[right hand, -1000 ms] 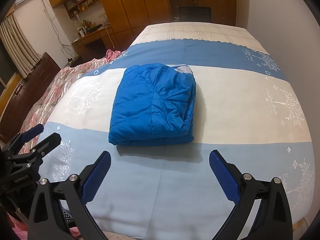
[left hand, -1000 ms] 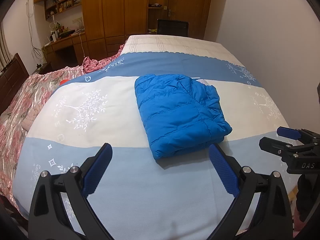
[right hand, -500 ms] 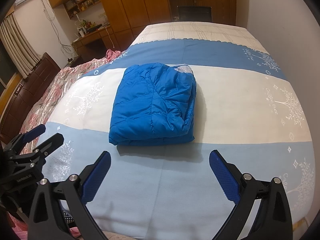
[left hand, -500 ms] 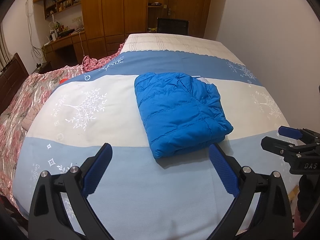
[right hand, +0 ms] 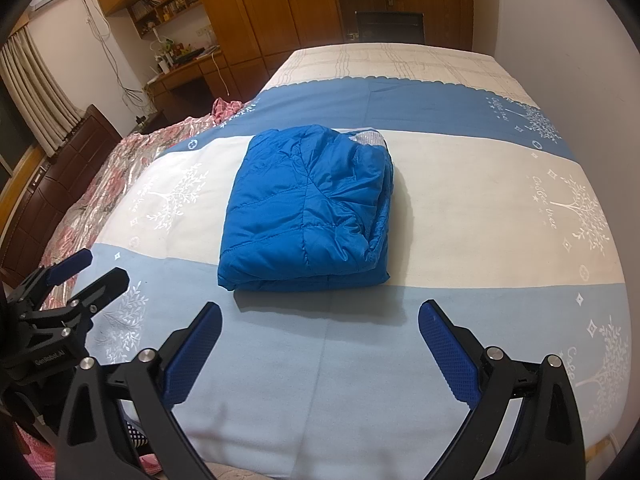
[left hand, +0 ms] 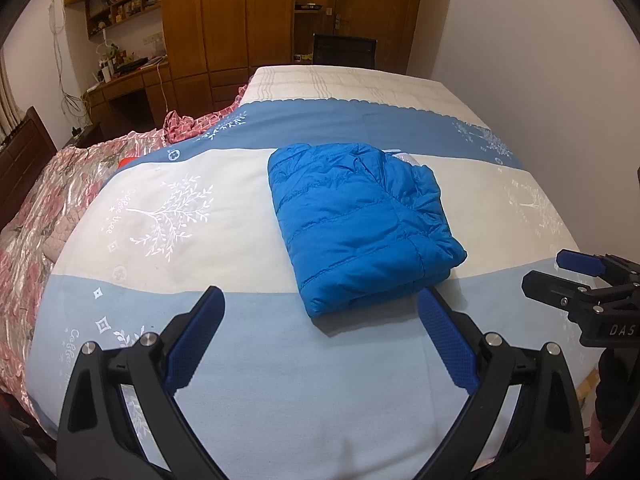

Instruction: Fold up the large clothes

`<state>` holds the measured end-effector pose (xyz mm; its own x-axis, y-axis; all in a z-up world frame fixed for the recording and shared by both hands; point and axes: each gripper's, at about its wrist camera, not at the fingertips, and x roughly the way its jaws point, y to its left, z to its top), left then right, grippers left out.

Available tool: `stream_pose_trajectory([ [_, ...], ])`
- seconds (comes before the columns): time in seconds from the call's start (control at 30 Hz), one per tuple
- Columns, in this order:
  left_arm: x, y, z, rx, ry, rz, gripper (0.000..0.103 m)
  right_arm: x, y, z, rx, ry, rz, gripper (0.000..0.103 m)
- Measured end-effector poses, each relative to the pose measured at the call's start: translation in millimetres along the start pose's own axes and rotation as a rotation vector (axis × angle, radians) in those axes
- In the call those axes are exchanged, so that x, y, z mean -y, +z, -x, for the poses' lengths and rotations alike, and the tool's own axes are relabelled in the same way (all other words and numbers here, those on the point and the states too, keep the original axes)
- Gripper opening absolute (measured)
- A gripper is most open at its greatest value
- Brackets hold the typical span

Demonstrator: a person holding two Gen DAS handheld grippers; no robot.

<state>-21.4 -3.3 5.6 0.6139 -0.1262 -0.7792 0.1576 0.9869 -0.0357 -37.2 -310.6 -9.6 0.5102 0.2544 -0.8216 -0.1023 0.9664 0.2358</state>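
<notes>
A: So where is the jacket (left hand: 362, 222) now?

B: Lying on the bed (left hand: 248, 364), on the white band of the cover, folded into a thick blue block. Neither tool touches it. The left tool (left hand: 320, 336) hangs over the pale blue band just short of the block's near edge, fingers wide apart and empty. The right tool (right hand: 320, 344) is the same, spread and holding nothing.

A: Then the folding is done?

B: Looks so to me. The one loose spot is the right-hand side, where the layers bunch and a pale lining peeks out at the far corner; I can't tell whether a sleeve sits loose in there.

A: How would you finish well?

B: Press down on the puffy top to flatten it, then tuck that bunched edge under, both tools working together so the slick fabric doesn't slide open.

A: And the room?

B: Soft cover in blue and white bands with tree prints, a pink quilt (left hand: 52, 208) alongside, wooden wardrobes (left hand: 224, 16) and a cluttered desk (left hand: 128, 80) behind
</notes>
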Motion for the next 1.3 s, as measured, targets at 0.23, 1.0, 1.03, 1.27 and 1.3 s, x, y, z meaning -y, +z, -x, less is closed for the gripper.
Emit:
stream_pose_trajectory([
  [0.23, -4, 0, -1, -0.001, -0.005, -0.017, 0.096, -1, -1, -1, -0.002, 0.001, -0.002, 0.099],
  [1.0, -8, 7, -5, -0.010, -0.020, -0.028, 0.096, 6, 6, -10, -0.019, 0.007, -0.001, 0.099],
  [1.03, -8, 7, -5, -0.011, -0.020, -0.030, 0.096, 7, 6, -10, -0.020, 0.007, -0.001, 0.099],
  [1.27, -9, 8, -8, -0.022, -0.015, -0.026, 0.096, 10, 8, -11, -0.023, 0.008, -0.004, 0.099],
  [1.3, -9, 8, -7, -0.022, -0.016, -0.027, 0.096, 10, 8, -11, -0.023, 0.009, -0.004, 0.099],
])
